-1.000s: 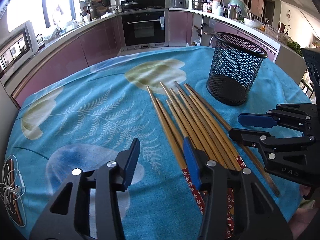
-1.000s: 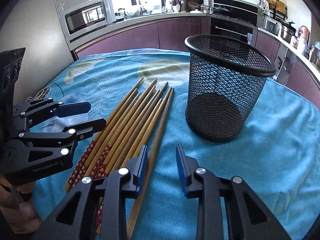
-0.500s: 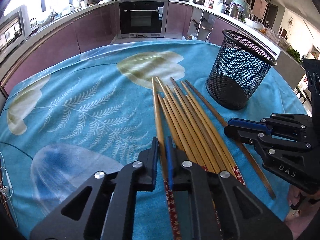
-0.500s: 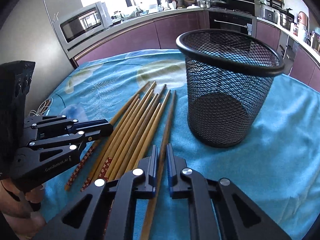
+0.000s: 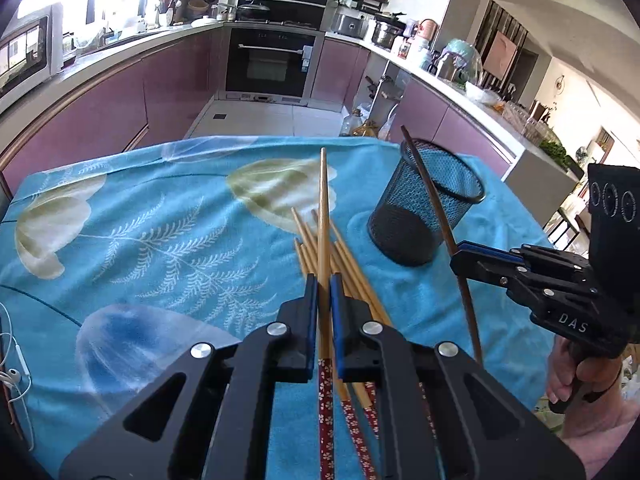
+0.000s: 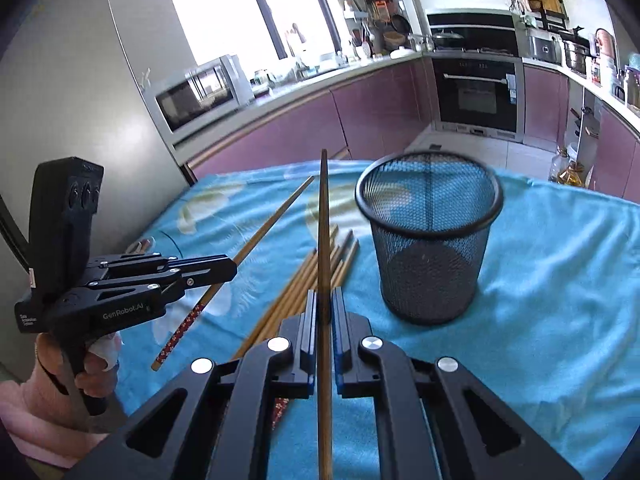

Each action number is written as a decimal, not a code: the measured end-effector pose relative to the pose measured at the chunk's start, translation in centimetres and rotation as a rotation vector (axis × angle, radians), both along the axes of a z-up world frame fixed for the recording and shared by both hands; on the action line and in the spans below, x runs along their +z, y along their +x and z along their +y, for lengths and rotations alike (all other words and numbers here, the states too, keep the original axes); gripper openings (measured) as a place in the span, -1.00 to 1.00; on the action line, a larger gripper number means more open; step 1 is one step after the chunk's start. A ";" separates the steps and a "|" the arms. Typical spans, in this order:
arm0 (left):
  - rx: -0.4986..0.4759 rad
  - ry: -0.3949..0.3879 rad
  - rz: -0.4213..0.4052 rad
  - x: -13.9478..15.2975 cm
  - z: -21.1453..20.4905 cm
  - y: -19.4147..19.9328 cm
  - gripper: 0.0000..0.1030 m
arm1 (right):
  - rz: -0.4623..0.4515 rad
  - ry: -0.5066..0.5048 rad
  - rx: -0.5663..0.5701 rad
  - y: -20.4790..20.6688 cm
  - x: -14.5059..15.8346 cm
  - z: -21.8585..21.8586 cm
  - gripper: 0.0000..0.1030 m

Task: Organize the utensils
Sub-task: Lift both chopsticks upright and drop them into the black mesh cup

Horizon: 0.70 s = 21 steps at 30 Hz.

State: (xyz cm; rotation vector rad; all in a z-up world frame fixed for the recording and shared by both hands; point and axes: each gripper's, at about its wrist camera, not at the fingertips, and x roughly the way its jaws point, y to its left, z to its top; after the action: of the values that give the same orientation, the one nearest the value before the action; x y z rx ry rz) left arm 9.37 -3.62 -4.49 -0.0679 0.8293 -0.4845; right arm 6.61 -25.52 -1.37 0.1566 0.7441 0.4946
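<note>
Bamboo chopstick [image 5: 323,216] clamped in left gripper [image 5: 324,288] — tip forward, dark chopstick [image 6: 323,216] pinched by right gripper [image 6: 324,300]

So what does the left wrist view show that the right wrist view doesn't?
Only the left wrist view: the right hand-held gripper from the side, shut on a dark chopstick that crosses in front of the mesh cup, and white earphones at the cloth's edge.

Only the right wrist view: the left hand-held gripper from the side, shut on a light chopstick with a red patterned handle, and a microwave.

Both: the mesh cup, empty, the chopstick pile on the blue tablecloth, and the oven.
</note>
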 end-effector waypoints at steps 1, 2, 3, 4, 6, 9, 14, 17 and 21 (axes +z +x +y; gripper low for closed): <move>-0.010 -0.022 -0.012 0.8 0.1 -0.2 -0.86 | -0.016 0.016 0.000 -0.2 0.6 -0.4 -0.88; -0.020 -0.040 -0.026 1.6 0.1 -0.5 -0.86 | -0.033 0.026 -0.002 -0.4 1.1 -0.7 -0.88; -0.032 -0.059 -0.041 2.4 0.1 -0.7 -0.86 | -0.054 0.032 -0.006 -0.6 1.7 -1.0 -0.88; -0.043 -0.077 -0.054 3.2 0.1 -1.0 -0.86 | -0.074 0.039 -0.010 -0.7 2.3 -1.3 -0.88; -0.067 -0.117 -0.078 4.7 0.0 -1.4 -0.86 | -0.112 0.049 -0.019 -1.0 3.4 -1.9 -0.89; -0.097 -0.180 -0.115 6.8 -0.1 -1.7 -0.86 | -0.163 0.055 -0.030 -1.3 5.1 -2.7 -0.89; -0.101 -0.225 -0.204 9.4 -1.4 -1.7 -0.86 | -0.232 0.063 -0.043 -1.2 7.8 -3.7 -0.89; -0.104 -0.241 -0.234 10.4 -2.6 -1.3 -0.86 | -0.267 0.047 -0.056 -1.2 9.3 -4.2 -0.89; -0.087 -0.263 -0.273 11.6 -4.1 -0.1 -0.86 | -0.297 0.032 -0.082 -0.7 10.7 -5.0 -0.89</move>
State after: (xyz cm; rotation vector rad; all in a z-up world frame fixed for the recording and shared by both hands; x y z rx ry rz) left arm 9.30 -7.75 7.11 -0.2045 0.4988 -0.6671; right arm 5.96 -30.49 9.32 0.1396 0.4375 0.4398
